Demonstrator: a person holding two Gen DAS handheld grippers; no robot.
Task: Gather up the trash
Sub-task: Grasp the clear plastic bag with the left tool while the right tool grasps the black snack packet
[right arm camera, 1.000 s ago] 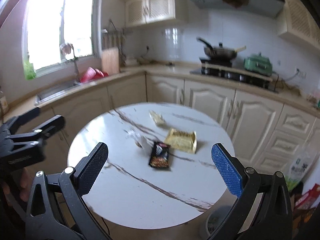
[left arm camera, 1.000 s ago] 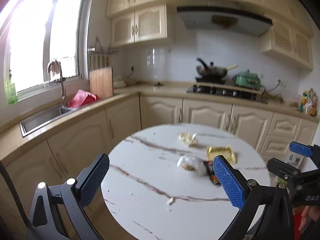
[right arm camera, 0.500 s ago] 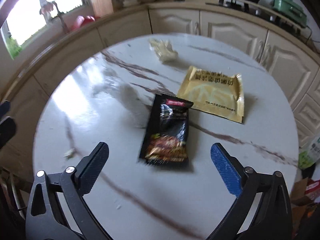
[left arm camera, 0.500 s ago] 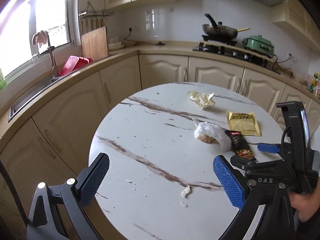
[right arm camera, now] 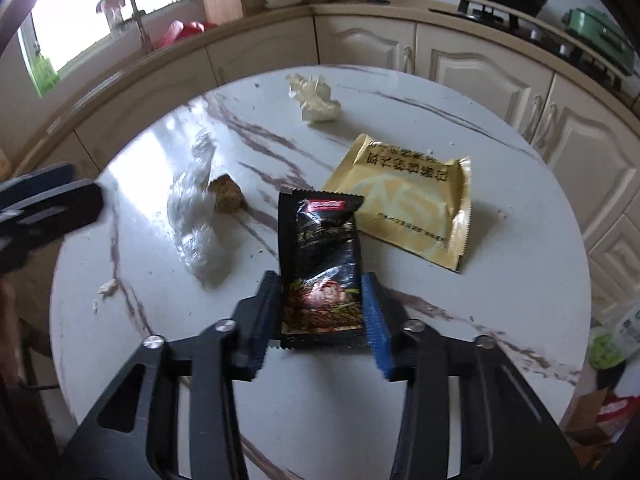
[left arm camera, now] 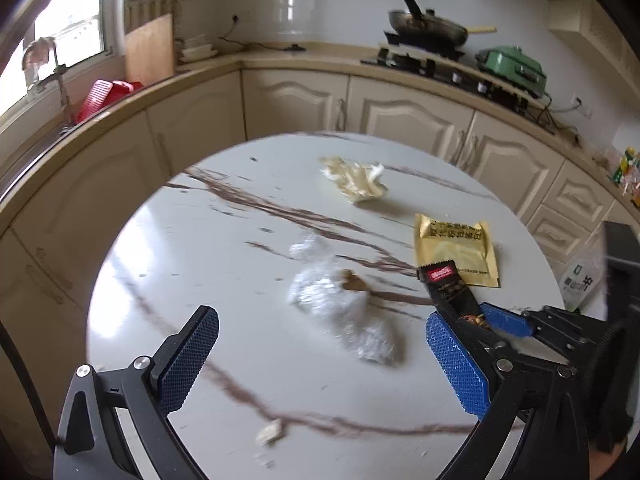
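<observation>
While its jaws have just been closing on the near end of the black snack wrapper [right arm camera: 320, 264], the right gripper [right arm camera: 322, 312] pinches light, crinkly film, as the left gripper [left arm camera: 320, 356] hovers open above clear plastic wrap [left arm camera: 340, 312].

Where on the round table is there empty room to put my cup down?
The table is bare along its near edge, below the black packet, and on the left side past the clear wrap. The middle is crowded: gold packet, crumpled paper and the brown lump.
</observation>
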